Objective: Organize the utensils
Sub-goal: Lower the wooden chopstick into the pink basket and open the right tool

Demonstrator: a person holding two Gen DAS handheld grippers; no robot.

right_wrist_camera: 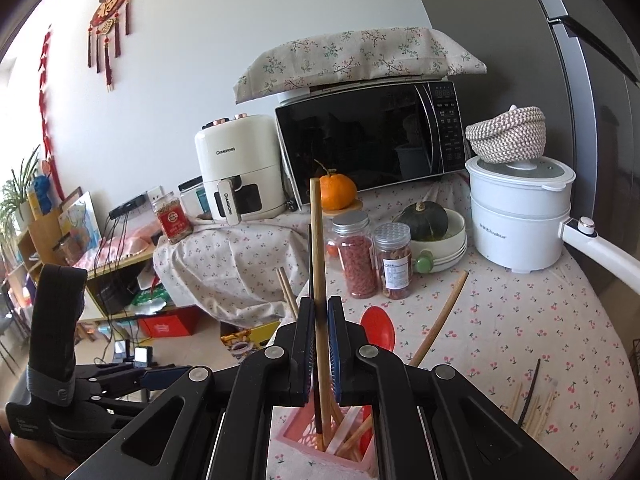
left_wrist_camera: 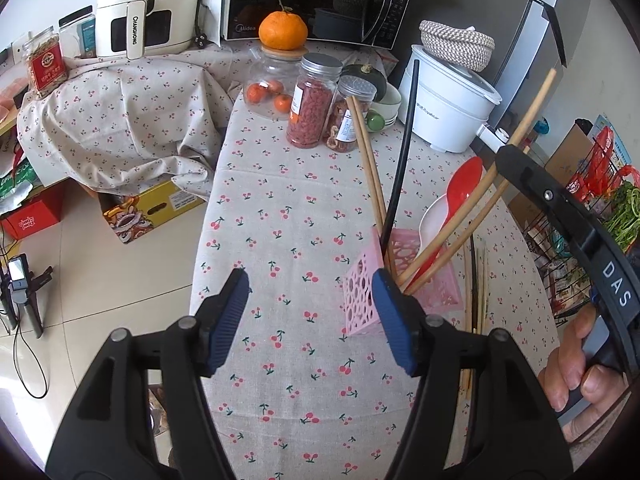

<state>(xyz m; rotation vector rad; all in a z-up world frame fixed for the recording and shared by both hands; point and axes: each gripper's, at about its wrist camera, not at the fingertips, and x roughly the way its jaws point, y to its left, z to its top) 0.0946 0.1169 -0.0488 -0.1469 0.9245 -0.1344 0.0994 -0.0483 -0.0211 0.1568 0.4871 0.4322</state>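
Several utensils are already standing in the pink perforated plastic holder (left_wrist_camera: 362, 292). Right claw (right_wrist_camera: 320, 320) is pinching one tan wooden chopstick (right_wrist_camera: 317, 240) above it; left claw (left_wrist_camera: 310, 312) is hanging spread beside it. Loose chopsticks (left_wrist_camera: 476, 284) are lying on the desk just right of it.

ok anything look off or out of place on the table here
Yes. A few loose chopsticks lie flat on the tablecloth beside the pink holder, not in it. The right gripper grips one chopstick above the holder; the left gripper is open.
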